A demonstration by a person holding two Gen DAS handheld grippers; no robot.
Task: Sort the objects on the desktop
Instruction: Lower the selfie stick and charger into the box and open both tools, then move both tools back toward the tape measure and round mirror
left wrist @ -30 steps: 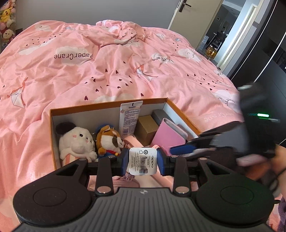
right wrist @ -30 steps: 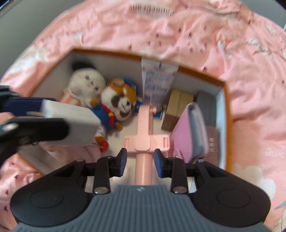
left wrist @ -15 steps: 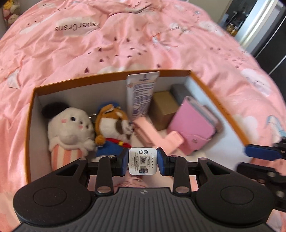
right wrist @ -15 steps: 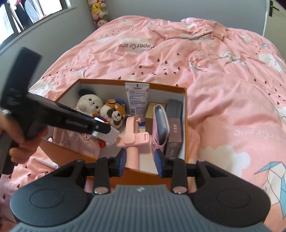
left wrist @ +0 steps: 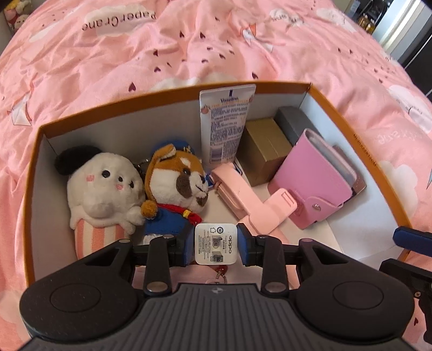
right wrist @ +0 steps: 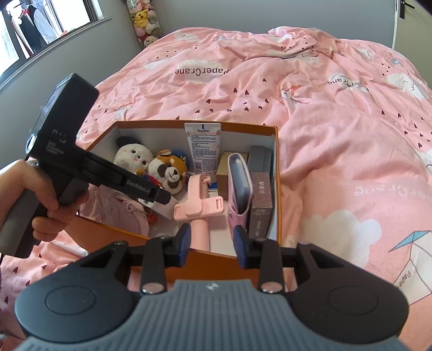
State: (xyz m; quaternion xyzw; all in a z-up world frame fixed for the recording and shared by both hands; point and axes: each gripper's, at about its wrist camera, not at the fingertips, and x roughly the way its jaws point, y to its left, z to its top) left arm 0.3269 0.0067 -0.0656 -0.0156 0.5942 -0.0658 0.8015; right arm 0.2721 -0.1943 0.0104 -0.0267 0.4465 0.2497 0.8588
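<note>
My left gripper [left wrist: 216, 246] is shut on a white charger plug [left wrist: 217, 240] and hangs over the front of an orange cardboard box [left wrist: 337, 124]. In the right wrist view a hand holds the left gripper [right wrist: 159, 198] above the box's left half. Inside lie a white plush [left wrist: 105, 189], a brown dog plush [left wrist: 178, 189], an upright lotion tube [left wrist: 226, 124], a pink phone holder [left wrist: 256, 208] and a pink wallet [left wrist: 316, 186]. My right gripper [right wrist: 212, 240] stands open and empty just outside the box's near wall [right wrist: 216, 263].
A gold carton [left wrist: 264, 151] and a grey case [left wrist: 294, 121] fill the box's far right corner. A pink pouch [right wrist: 116, 208] lies in its near left part. The box rests on a rumpled pink duvet [right wrist: 324, 135]. Soft toys [right wrist: 143, 21] are stacked by the far wall.
My left gripper has sunk and tipped down over the box, still holding the charger. My right gripper has pulled back from above the box's inside to outside its near wall.
</note>
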